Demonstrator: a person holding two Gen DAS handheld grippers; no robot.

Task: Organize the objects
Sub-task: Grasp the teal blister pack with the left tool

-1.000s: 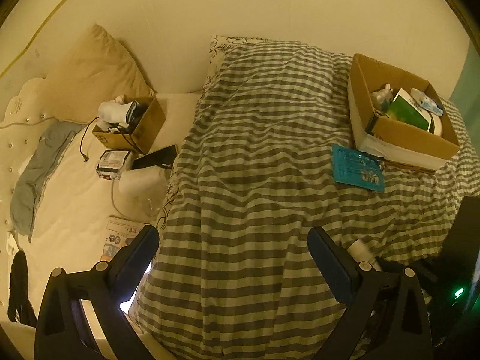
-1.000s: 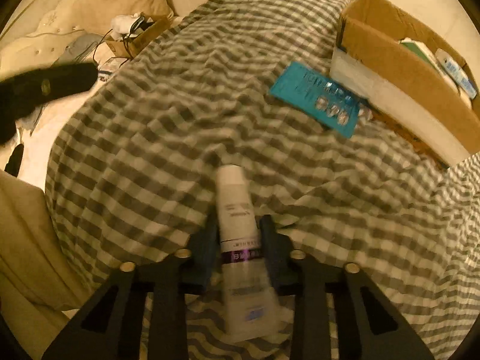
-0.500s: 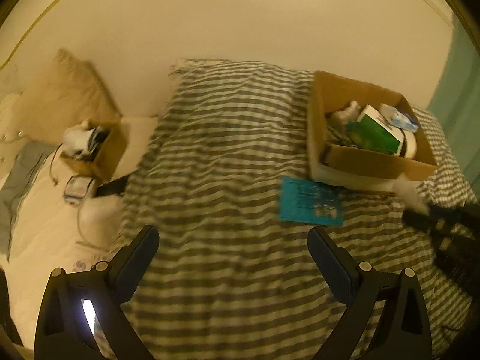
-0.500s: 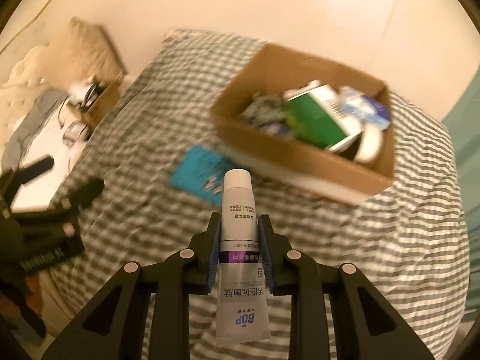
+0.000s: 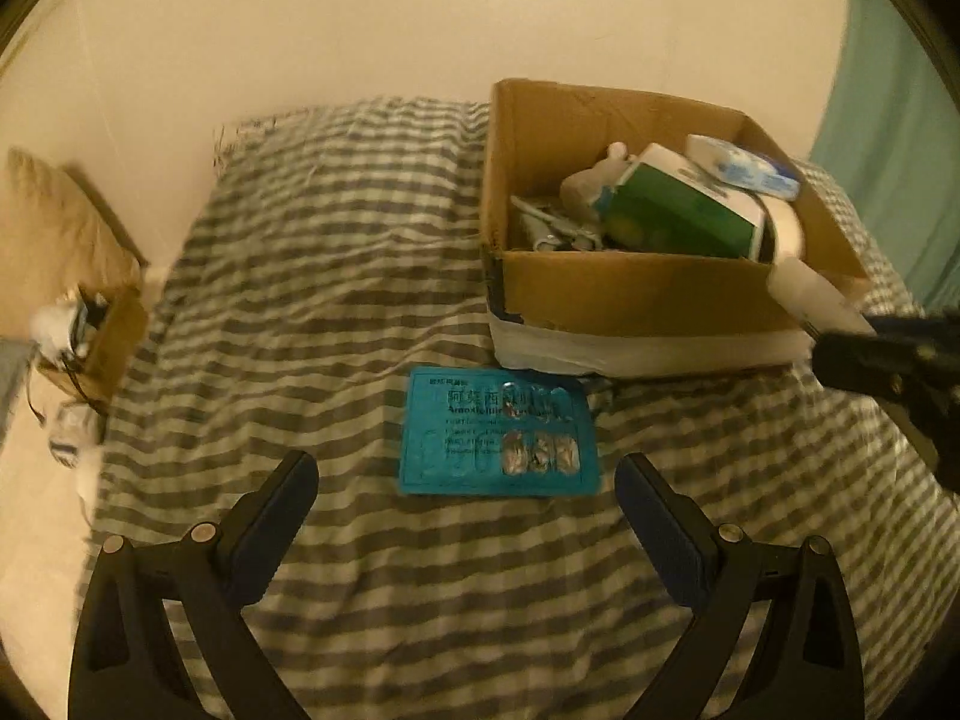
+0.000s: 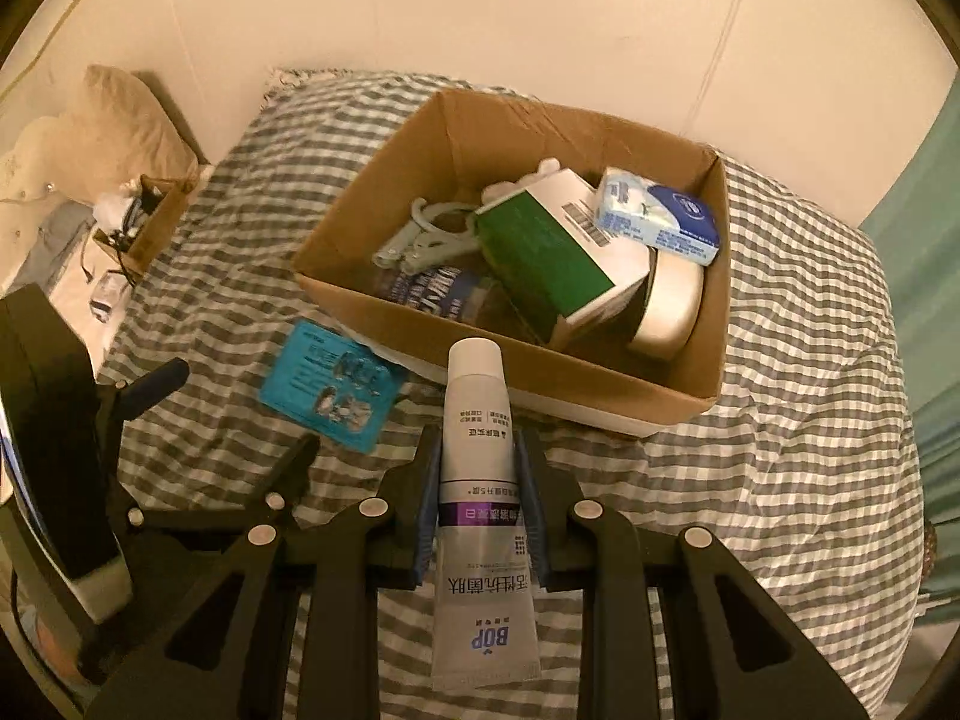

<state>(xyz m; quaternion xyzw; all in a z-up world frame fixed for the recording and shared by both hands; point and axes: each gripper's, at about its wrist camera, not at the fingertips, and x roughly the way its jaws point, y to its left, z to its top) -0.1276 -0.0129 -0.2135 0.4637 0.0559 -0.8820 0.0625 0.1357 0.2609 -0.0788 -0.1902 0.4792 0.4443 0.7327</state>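
My right gripper [image 6: 479,456] is shut on a white toothpaste tube [image 6: 480,420], cap forward, held above the bed just short of the near wall of a cardboard box [image 6: 660,384]. The box holds a green-and-white carton [image 6: 546,258], a tissue pack [image 6: 657,216], a grey clamp and a white round item. A blue blister pack [image 5: 498,432] lies on the striped blanket in front of the box. My left gripper [image 5: 468,492] is open and empty, just short of the blister pack [image 6: 330,384]. The tube's cap [image 5: 810,294] shows at the box's right corner in the left wrist view.
A striped blanket [image 5: 300,300] covers the bed. A smaller cardboard box [image 6: 150,222] with cables and a white item sits at the far left near a beige pillow [image 6: 132,120]. A wall stands behind the bed; a teal curtain [image 6: 936,240] hangs at right.
My right gripper lifted the tube off the blanket and carried it forward to the box. My left gripper swung right and closer, and now faces the blister pack.
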